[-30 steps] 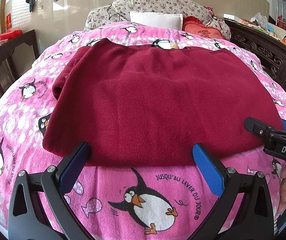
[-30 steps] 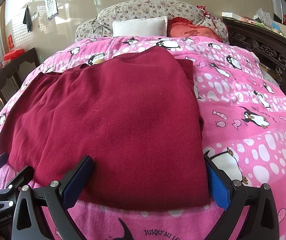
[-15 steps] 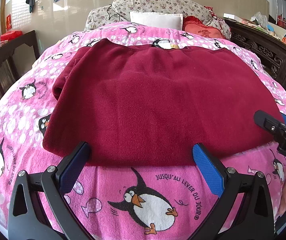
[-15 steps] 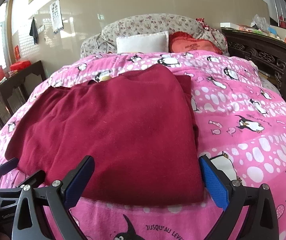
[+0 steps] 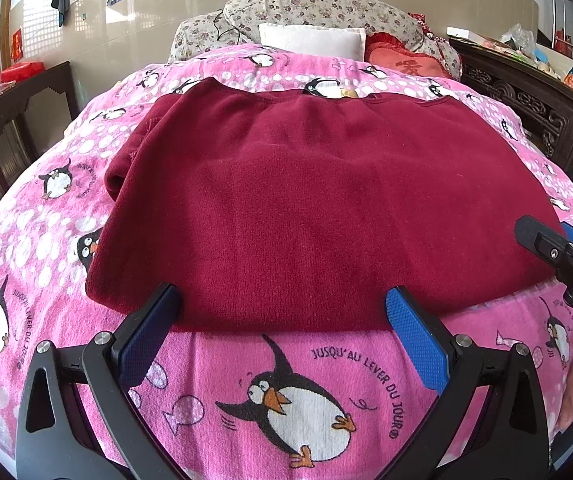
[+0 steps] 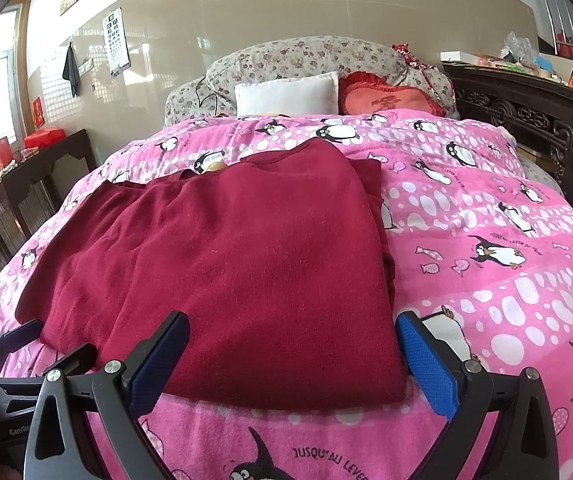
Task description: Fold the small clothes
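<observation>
At the far left a dark wooden side table (image 6: 42, 160) carries red boxes, well apart from the bed. The left gripper (image 5: 282, 312) hovers with its blue-padded jaws spread wide and empty at the near hem of the dark red knitted garment (image 5: 306, 208), which lies flat across the middle of the pink penguin-print fleece blanket (image 5: 286, 392), its side edges tucked under. At the head of the bed a white rectangular pillow (image 6: 286, 96) leans on a floral bolster (image 6: 306, 56), with a red frilled cushion (image 6: 390, 100) just beside it. The right gripper (image 6: 292, 354), likewise spread wide and holding nothing, sits at the garment's near right corner. A carved dark wooden cabinet (image 6: 526, 116) stands along the right, cluttered on top. Nothing lies on the garment.
</observation>
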Demonstrator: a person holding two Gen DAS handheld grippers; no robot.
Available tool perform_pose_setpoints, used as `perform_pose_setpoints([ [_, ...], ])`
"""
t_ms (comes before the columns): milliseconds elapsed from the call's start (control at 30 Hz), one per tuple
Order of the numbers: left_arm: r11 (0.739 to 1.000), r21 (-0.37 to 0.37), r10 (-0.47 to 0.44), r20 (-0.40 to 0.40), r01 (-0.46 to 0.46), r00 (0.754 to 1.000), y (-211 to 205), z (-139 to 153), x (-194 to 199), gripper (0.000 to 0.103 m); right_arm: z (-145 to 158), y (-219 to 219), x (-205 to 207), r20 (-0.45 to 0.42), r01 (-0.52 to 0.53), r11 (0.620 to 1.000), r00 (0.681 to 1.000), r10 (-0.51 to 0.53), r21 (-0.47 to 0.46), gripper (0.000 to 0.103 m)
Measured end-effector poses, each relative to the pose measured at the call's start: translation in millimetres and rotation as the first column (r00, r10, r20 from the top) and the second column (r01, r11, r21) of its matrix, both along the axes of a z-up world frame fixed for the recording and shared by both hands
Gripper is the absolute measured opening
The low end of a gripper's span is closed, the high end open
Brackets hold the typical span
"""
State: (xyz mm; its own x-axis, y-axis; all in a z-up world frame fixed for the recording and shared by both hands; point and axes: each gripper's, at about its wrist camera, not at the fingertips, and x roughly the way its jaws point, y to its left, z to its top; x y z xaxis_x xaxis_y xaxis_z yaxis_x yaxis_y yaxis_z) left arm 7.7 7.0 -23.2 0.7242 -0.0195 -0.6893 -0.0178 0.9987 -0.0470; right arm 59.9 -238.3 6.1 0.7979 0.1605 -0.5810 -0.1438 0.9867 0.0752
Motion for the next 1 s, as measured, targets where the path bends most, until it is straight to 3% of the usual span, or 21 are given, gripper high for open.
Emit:
perform_pose_setpoints([
  [1000, 1.0, 0.003, 0.0, 0.003, 0.0, 1.0, -0.8, -0.5, -0.8, 0.103, -0.8, 0.4, 1.3, -0.006, -0.001, 1.0, 1.0, 0.001, -0.008, 0.102],
])
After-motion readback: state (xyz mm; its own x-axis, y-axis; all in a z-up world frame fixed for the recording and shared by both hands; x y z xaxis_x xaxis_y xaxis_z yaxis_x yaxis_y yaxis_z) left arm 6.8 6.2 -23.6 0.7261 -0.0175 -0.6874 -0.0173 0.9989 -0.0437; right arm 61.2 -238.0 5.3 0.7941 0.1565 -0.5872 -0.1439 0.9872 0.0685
